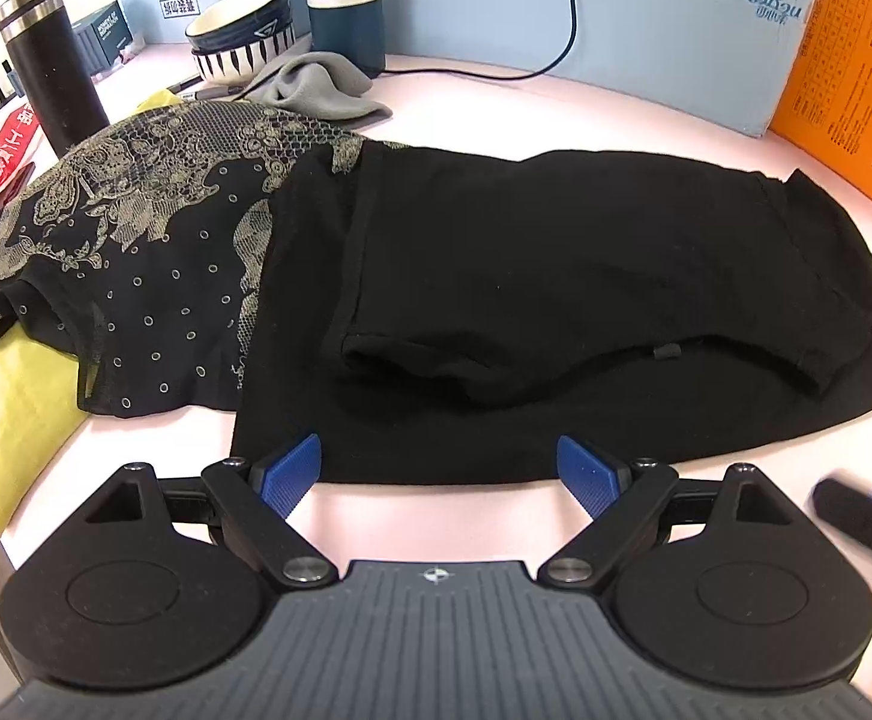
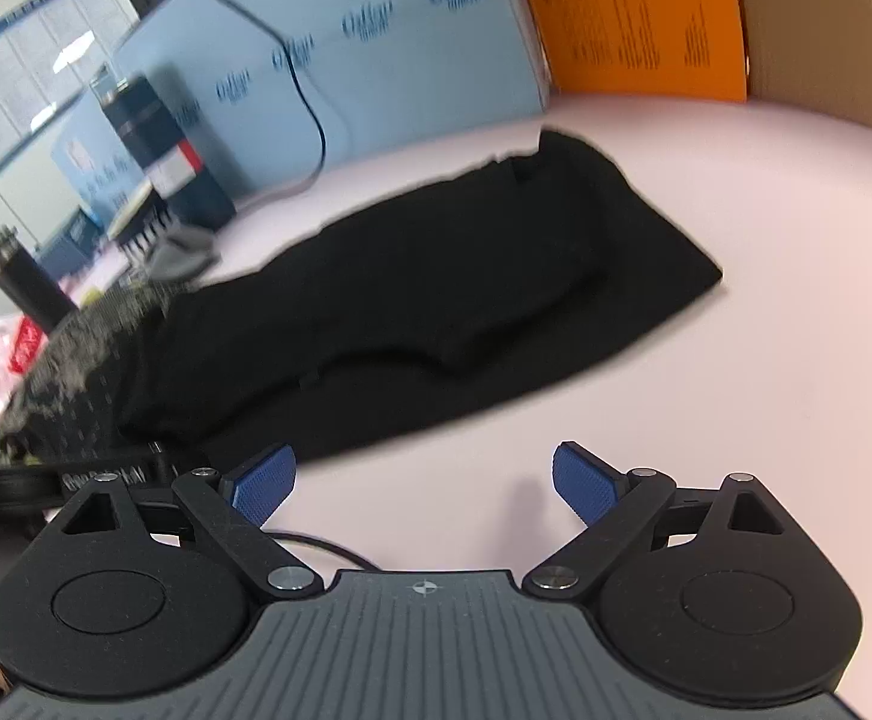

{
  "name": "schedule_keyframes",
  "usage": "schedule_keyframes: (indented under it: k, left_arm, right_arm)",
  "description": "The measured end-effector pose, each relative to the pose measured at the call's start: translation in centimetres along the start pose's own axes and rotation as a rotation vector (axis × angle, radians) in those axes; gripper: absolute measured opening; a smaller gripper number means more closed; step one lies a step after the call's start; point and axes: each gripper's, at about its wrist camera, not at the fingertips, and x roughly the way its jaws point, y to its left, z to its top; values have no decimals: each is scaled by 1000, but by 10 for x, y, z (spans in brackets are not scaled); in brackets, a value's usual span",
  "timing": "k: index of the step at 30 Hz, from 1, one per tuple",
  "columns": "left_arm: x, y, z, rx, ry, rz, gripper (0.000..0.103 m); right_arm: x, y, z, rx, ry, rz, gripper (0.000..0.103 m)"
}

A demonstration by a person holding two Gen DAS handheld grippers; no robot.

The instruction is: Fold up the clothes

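The left gripper (image 1: 439, 468) is waiting wide apart (holding nothing) just before the soft black shirt's (image 1: 556, 300) edge, ready to pinch it; the right gripper (image 2: 423, 480) is hanging released too.

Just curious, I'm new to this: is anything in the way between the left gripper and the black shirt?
Nothing visible. The left gripper is open right at the near hem of the black shirt, with only bare table under its fingers.
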Motion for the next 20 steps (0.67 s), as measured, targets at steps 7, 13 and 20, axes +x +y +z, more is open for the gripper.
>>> schedule_keyframes:
  k: [7,13,20]
  left_arm:
    - [8,6,1,-19,54,-21,85]
    - [11,8,1,-4,77,-30,87]
    - [7,21,-12,-6,91,-68,101]
  right_arm:
    - [-5,-10,15,67,-144,82,94]
    - [13,-21,50,41,-307,280,103]
    - [85,-43,103,113,-251,406,103]
